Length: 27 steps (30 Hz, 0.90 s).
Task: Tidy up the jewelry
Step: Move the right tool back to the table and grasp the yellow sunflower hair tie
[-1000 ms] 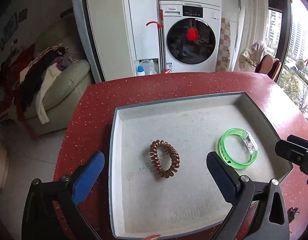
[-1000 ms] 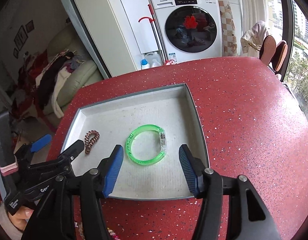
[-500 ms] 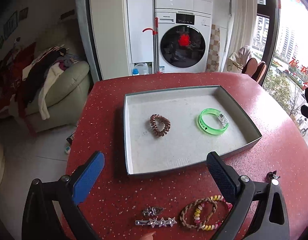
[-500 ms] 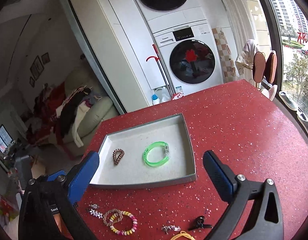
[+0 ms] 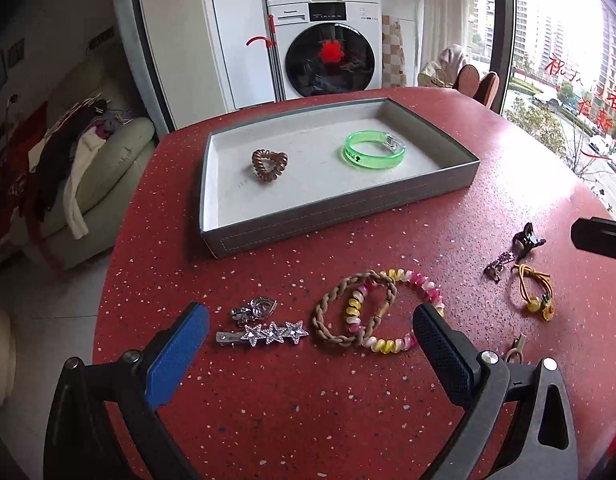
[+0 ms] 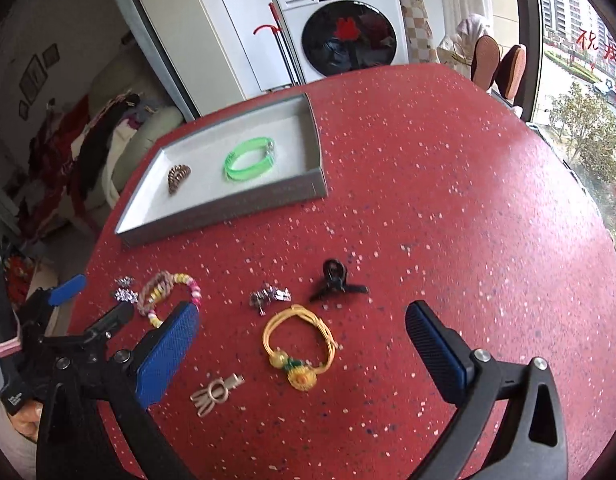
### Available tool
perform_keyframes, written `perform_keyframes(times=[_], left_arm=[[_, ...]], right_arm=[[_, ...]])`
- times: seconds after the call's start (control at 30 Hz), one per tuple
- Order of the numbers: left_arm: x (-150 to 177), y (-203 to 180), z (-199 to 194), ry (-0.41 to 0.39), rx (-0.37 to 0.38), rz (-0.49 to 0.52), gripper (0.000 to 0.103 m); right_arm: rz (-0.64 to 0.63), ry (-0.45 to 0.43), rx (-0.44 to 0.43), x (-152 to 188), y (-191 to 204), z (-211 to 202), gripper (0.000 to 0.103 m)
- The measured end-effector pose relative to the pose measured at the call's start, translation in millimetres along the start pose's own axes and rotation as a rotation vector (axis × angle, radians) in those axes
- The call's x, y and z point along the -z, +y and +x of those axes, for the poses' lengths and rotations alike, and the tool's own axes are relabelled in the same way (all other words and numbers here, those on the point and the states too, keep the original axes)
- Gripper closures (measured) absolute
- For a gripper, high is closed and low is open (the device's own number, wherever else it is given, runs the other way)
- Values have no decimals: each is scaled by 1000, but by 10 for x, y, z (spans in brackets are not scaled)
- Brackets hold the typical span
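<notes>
1. While both tools hang over the loose pieces, the right gripper (image 6: 301,344) has its jaws spread wide and empty, having just been opening; the left gripper (image 5: 310,340) is likewise spread wide with nothing between its pads.
2. Directly between the right jaws lies the yellow cord bracelet (image 6: 297,346) with its bead charm, flat on the red table (image 6: 448,184). I judge this the next pick.
3. To do it well, lower until the pads straddle one side of the cord, near the beads where it is thickest, and close gently so the thin cord does not slip out.
4. Just beside it are a gold clip (image 6: 215,394), a small silver clip (image 6: 269,296) and a black claw clip (image 6: 336,280); keep the pads off them.
5. Between the left jaws sit a braided band (image 5: 354,308) overlapping a pink and yellow coil tie (image 5: 394,312), with a star clip (image 5: 263,334) alongside.
6. Farther off, the grey tray (image 5: 340,218) already holds a brown coil tie (image 5: 268,165) and a green bangle (image 5: 372,150), well apart.
</notes>
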<state>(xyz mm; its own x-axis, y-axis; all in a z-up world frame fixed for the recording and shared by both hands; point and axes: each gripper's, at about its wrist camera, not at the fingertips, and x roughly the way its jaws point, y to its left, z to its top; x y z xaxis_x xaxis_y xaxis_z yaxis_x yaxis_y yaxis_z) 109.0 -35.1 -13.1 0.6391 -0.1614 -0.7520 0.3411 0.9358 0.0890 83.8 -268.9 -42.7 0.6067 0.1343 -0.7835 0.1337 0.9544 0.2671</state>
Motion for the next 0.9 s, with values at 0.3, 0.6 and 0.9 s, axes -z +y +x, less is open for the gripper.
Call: perform_keyframes(times=[0.3, 0.6, 0.9], left_arm=[[-1, -96, 80, 18, -14, 39, 0], [-44, -190, 165, 30, -2, 79, 15], [-61, -245, 273, 55, 4, 83, 24]], right_arm=[[-46, 23, 66, 191, 6, 50, 0], [-79, 53, 73, 199, 115, 178, 16], [-157, 77, 135, 244, 249, 352, 23]])
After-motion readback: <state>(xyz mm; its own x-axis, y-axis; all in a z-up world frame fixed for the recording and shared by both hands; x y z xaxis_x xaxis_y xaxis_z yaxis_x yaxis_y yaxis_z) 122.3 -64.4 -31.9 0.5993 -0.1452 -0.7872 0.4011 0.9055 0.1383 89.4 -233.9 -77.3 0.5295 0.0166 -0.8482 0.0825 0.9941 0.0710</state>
